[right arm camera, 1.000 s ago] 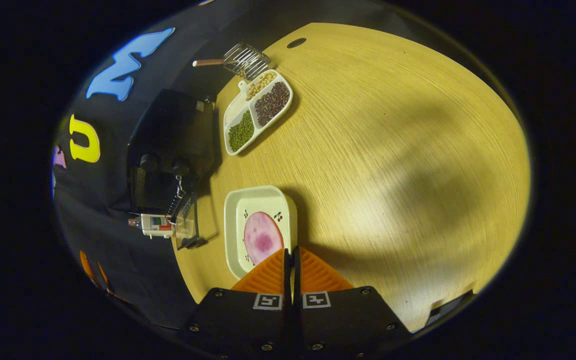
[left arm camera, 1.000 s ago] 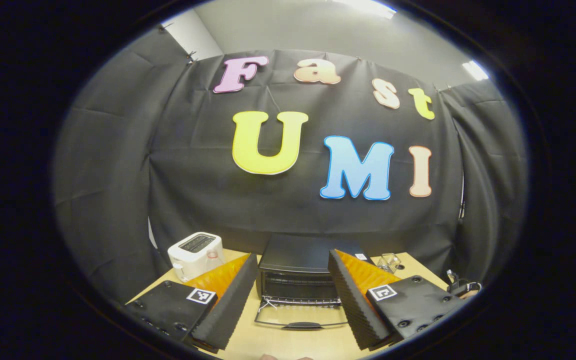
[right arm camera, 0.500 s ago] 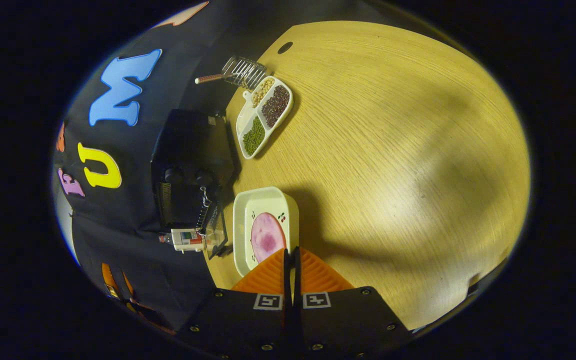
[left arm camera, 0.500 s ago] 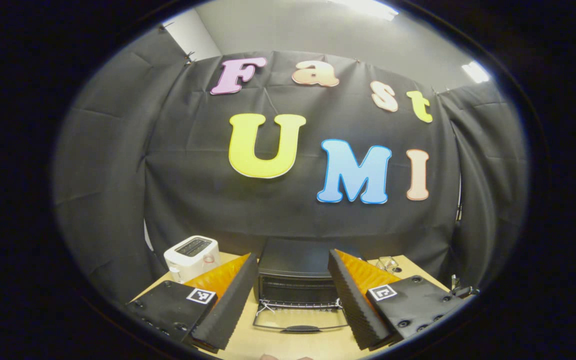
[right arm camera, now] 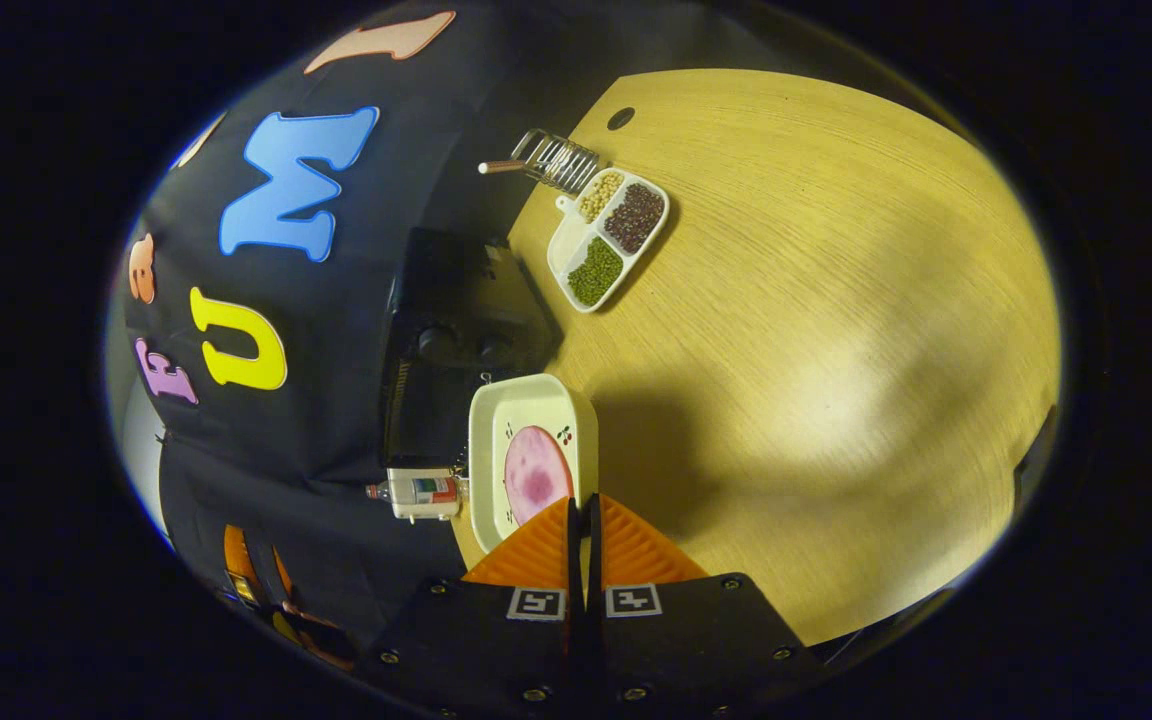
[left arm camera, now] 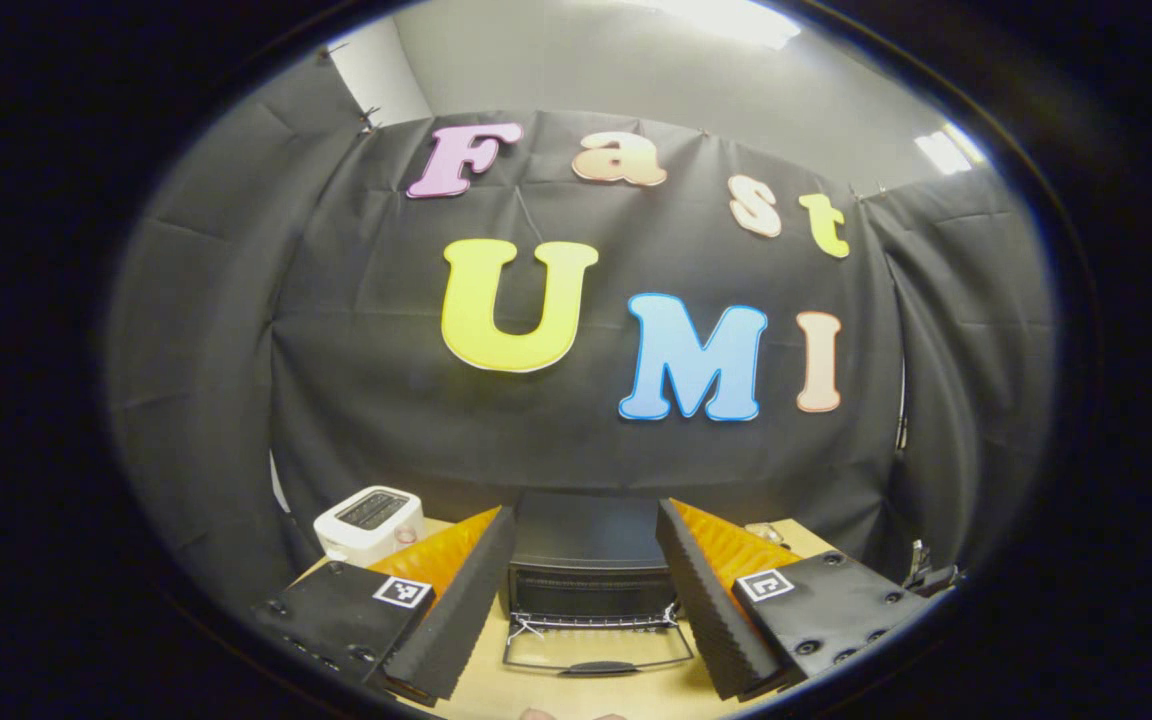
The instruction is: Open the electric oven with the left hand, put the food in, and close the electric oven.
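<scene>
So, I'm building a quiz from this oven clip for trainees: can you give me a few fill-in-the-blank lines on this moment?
1. The door of the electric oven is ____.
2. The right gripper is shut on the rim of a white ____ that carries the pink food.
3. The left gripper is ____, with nothing between its fingers.
4. The white toaster stands to the ____ of the oven in the left gripper view.

Missing words: open; tray; open; left

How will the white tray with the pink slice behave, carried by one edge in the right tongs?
The white tray looks rigid, so it should not flop. Held at one edge by the right tongs, it may sag or swivel. The flat pink slice lies loose on a smooth base, so a tilt could probably slide it.
</scene>
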Motion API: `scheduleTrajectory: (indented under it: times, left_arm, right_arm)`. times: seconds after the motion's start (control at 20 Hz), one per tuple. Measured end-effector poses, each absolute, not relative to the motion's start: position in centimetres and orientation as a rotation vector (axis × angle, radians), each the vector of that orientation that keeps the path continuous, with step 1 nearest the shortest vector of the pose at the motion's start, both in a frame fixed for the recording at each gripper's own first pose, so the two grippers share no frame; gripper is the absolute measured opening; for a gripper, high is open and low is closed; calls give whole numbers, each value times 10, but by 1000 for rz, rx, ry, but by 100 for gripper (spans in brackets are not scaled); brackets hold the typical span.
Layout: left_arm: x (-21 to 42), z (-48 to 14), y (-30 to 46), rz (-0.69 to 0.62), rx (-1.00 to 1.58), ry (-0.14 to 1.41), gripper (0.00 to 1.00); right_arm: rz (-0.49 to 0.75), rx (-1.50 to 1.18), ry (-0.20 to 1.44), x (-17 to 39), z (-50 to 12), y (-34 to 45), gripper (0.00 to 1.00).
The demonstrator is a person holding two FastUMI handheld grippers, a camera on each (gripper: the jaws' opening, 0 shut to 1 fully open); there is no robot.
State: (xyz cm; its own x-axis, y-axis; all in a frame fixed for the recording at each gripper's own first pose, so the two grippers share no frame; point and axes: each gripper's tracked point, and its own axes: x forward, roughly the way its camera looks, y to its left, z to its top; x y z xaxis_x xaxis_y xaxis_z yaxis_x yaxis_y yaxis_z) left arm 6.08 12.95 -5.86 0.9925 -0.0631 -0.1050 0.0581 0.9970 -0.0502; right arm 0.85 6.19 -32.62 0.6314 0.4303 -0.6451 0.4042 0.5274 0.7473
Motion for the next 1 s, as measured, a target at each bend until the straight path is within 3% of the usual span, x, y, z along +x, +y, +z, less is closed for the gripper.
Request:
scheduleTrajectory:
  times: [0.55,0.6,0.9,1.0]
  left_arm:
    - [41,-32,172,-86,-34,47,100]
    - [39,-30,179,-77,-32,45,95]
    - [33,-34,214,-31,-50,47,90]
    - [32,-37,224,-17,-54,53,95]
  right_arm:
    - [-69,1157,831,44,-306,174,1]
    - [-82,1167,823,52,-307,181,1]
    - [-168,1239,792,93,-313,216,0]
    - [-199,1268,775,110,-317,223,1]
